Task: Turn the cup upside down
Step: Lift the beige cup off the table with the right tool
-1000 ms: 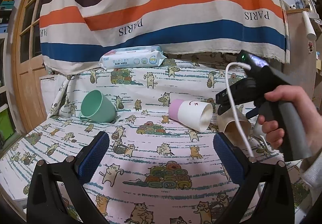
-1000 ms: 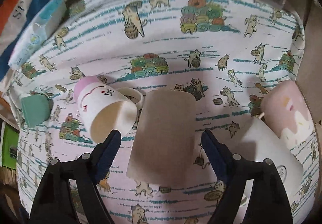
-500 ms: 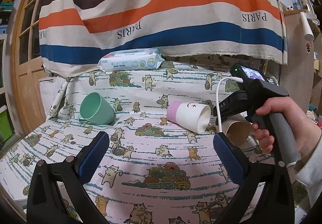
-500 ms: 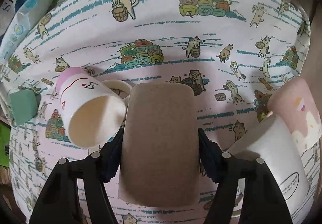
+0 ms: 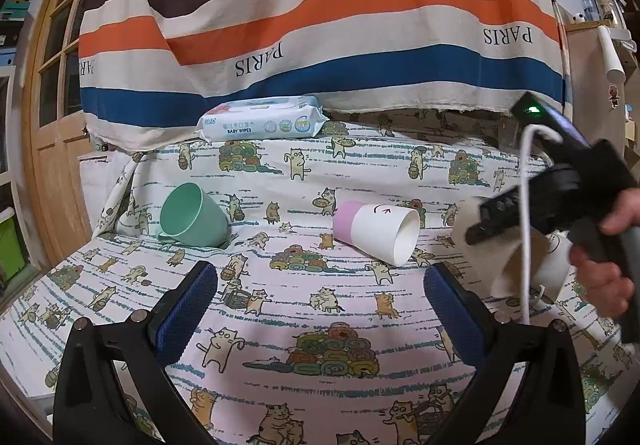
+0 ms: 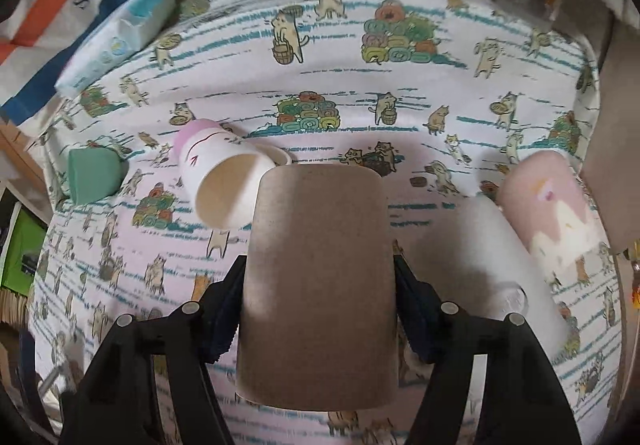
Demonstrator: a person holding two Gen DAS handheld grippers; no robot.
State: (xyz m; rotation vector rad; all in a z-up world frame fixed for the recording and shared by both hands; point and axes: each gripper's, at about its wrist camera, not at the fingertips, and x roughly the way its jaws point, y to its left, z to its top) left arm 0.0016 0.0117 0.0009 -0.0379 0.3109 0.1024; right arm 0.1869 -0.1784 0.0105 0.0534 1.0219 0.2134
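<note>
Right tongs [image 6: 318, 301] had closed on the brown cup [image 6: 320, 277], now lifted at 6 o'clock, ready for flipping; left tongs [image 5: 320, 309] wide, idle.

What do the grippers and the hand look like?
Left gripper: black plastic frame with silver screws, ribbed blue pads on the fingers. Right gripper: same black frame and screws, dark blue pads. From the left view it has a grey handle, a green LED and a white cable. Bare hand, light sleeve.

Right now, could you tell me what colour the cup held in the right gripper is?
Plain kraft brown paper cup; clearest in the right wrist view.
</note>
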